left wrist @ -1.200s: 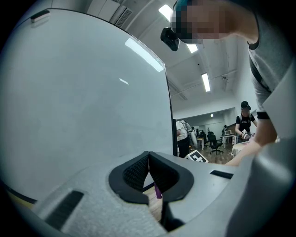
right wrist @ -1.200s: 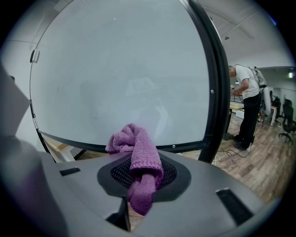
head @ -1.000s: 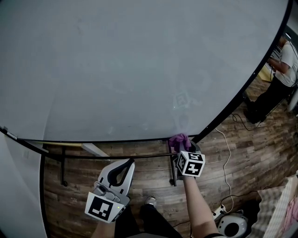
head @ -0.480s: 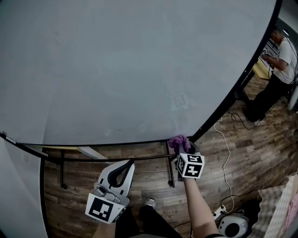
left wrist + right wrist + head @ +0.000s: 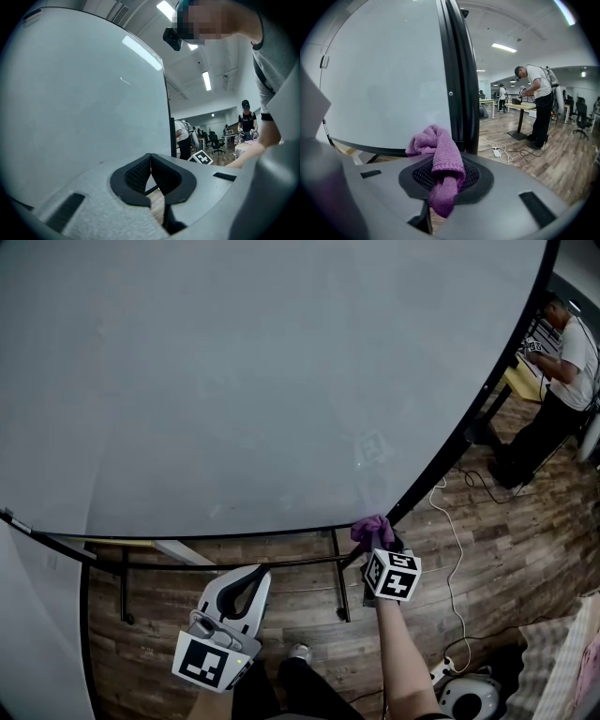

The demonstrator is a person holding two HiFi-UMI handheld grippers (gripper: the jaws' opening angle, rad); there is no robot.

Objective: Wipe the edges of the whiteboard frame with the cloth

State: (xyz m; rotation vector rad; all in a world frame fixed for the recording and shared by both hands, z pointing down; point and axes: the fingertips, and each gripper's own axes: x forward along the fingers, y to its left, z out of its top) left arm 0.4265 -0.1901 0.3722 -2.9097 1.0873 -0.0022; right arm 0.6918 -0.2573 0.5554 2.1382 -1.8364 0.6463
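A large whiteboard [image 5: 262,381] with a black frame [image 5: 469,418] fills the head view. My right gripper [image 5: 377,542] is shut on a purple cloth [image 5: 371,531], which presses at the board's lower right corner, where the bottom edge meets the right edge. In the right gripper view the purple cloth [image 5: 438,164] bunches between the jaws, right beside the black frame's upright edge [image 5: 459,84]. My left gripper [image 5: 251,576] hangs lower, below the board's bottom edge, shut with nothing in it; its left gripper view shows the pads [image 5: 140,174] touching.
The board's black stand legs [image 5: 339,577] rise from a wooden floor. A white cable [image 5: 452,549] and a power strip lie on the floor at right. A person [image 5: 558,381] stands by a desk at the far right. A white device [image 5: 469,695] sits on the floor.
My right gripper and the cloth have slid right along the bottom frame edge to the lower right corner. The left gripper has stayed about where it was.
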